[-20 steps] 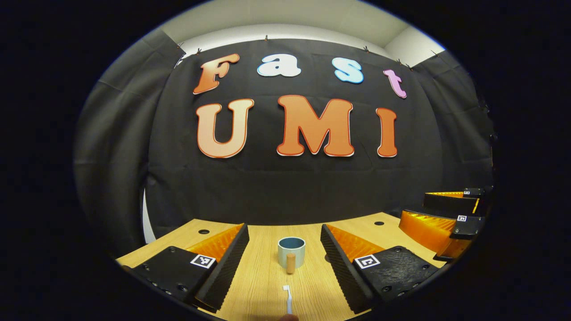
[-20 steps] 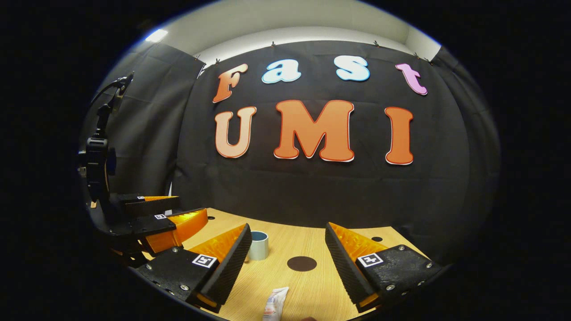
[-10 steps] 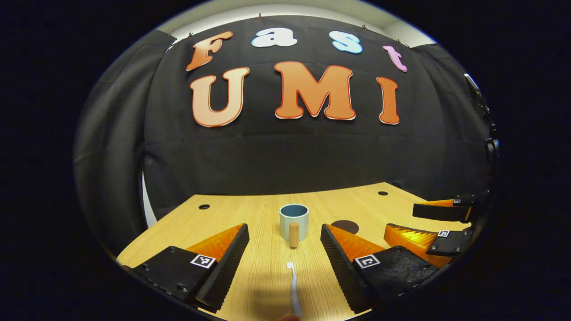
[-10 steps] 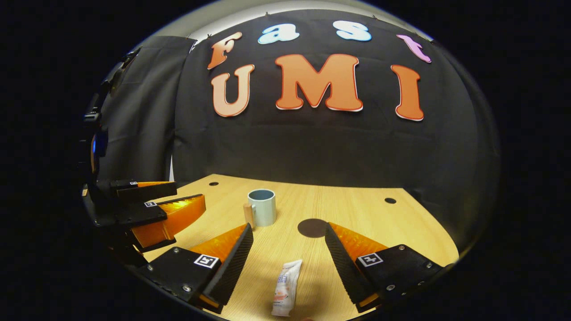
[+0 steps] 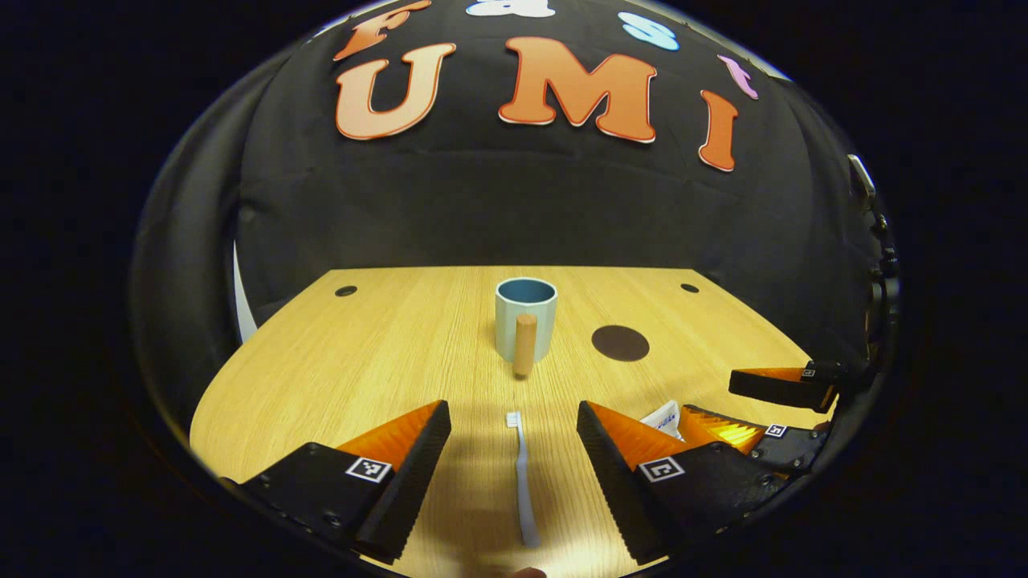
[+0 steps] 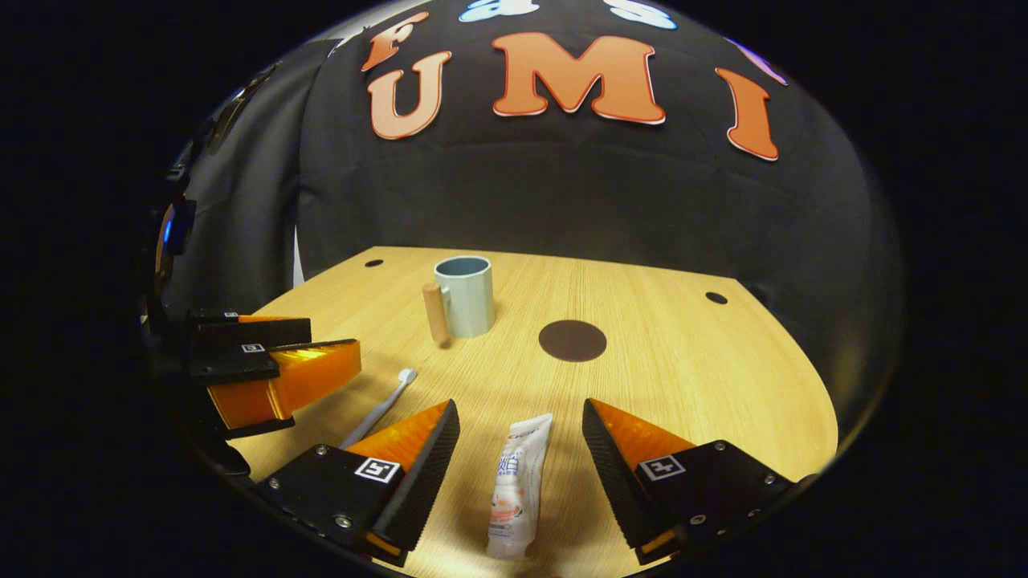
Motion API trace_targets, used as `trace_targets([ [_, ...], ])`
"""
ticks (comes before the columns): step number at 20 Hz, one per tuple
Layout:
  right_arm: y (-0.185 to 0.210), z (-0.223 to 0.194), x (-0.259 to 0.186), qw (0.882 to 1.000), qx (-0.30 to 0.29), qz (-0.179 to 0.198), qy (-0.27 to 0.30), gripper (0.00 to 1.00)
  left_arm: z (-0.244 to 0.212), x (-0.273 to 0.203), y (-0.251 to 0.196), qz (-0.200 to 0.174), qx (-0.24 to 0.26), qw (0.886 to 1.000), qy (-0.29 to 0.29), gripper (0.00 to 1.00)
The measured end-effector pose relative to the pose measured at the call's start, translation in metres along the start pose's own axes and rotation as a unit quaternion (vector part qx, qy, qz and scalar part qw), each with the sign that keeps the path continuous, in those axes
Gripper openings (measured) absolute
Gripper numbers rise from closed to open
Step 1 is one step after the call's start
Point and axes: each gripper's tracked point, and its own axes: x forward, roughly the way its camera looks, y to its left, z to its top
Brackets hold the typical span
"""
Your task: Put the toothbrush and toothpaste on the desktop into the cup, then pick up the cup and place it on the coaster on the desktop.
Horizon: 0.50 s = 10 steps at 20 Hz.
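While I look along the left gripper [image 5: 514, 449], its fingers stand spread wide above a pale wooden worktop [image 5: 385, 345] with a rounded edge and small dark holes near its far corners. Black cloth [image 5: 514, 209] walls the booth behind and to both sides. A toothbrush [image 5: 522, 474] lies flat between my fingers, head pointing to 12 o'clock, toward the cup [image 5: 526, 317], which stands upright with its wooden handle facing me. A round dark coaster [image 5: 620, 343] lies on the wood at 3 o'clock of the cup, apart from it. In the right gripper view, the right gripper [image 6: 520, 474] is spread as well, the toothpaste [image 6: 518, 486] lying flat between its fingers, untouched.
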Motion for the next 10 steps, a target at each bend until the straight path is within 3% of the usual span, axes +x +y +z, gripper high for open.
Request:
trace_targets([
  [5,-0.001,-0.028,0.015,0.998,-0.003,-0.001,0.062,0.88,-0.022,0.02,0.004,0.003,0.006,0.997,0.081,0.95],
  [10,0.001,-0.047,0.02,0.993,0.001,0.014,0.118,0.78,-0.046,0.03,0.006,-0.004,0.006,0.985,0.175,0.95],
])
